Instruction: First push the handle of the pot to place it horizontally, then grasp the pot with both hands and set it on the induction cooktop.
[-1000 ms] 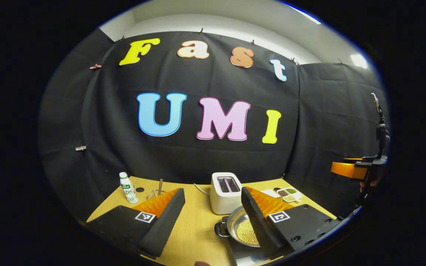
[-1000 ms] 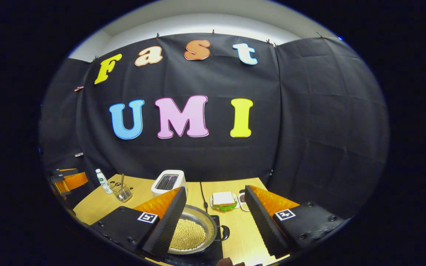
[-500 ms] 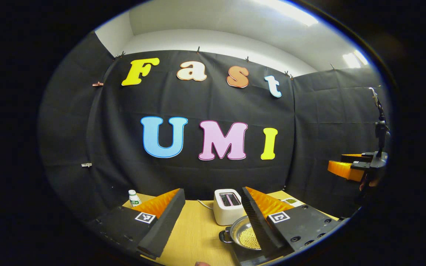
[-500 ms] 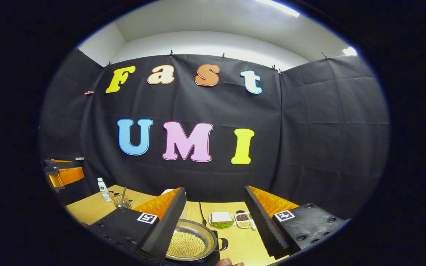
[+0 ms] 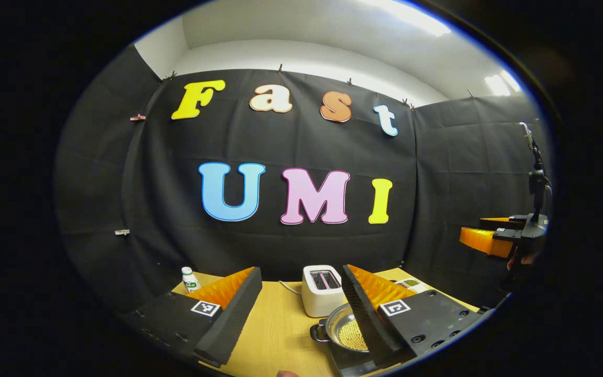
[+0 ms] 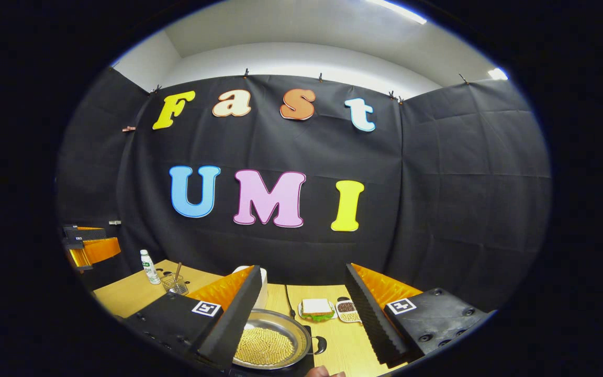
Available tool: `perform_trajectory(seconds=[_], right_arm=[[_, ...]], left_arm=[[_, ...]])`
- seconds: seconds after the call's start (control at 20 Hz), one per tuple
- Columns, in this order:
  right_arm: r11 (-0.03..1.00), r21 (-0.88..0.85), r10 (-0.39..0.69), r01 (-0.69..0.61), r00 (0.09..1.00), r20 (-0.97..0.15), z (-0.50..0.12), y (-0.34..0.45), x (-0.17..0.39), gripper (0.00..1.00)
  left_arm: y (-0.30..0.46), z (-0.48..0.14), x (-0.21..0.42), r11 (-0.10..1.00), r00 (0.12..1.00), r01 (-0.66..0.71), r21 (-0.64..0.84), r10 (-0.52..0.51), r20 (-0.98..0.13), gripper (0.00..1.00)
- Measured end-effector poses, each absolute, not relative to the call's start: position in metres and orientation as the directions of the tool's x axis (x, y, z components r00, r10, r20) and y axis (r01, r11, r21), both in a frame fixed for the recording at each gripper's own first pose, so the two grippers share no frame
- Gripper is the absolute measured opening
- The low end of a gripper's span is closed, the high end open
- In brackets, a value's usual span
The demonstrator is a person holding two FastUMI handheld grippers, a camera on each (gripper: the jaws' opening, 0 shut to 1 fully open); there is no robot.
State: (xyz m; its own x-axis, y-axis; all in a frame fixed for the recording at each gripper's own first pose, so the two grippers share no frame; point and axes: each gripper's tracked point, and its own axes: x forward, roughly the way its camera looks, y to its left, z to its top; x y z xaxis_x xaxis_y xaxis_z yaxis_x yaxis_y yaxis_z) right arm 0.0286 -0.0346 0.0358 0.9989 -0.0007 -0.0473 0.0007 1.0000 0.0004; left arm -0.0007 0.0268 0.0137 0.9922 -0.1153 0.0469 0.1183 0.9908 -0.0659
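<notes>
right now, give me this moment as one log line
pot: on cooktop, beans inside | left gripper: open, raised | right gripper: open, raised | toaster: behind pot

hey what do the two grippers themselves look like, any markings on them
Each gripper, left gripper and right gripper, has two wedge-shaped fingers with ribbed inner faces, mounted on flat black plates with round screw holes. A small square black-and-white tag sits on each plate.

Pot (image 6: 272,345): shallow, round, shiny steel, upright, holding pale yellow beads; a dark loop handle (image 6: 320,344) sticks out sideways on its right.
Induction cooktop (image 5: 351,364): flat, black, under the pot, at the table's near edge.
</notes>
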Motion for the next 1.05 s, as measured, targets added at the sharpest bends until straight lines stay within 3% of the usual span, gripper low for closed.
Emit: perform_trajectory(seconds=[1.05], right_arm=[[1.0,0.004,-0.016,0.017,0.998,-0.061,0.0295,-0.0433,0.0306,0.99]], left_arm=[[0.0269,0.0089,0.0037,0.991,0.993,0.116,-0.063,-0.115,0.025,0.95]])
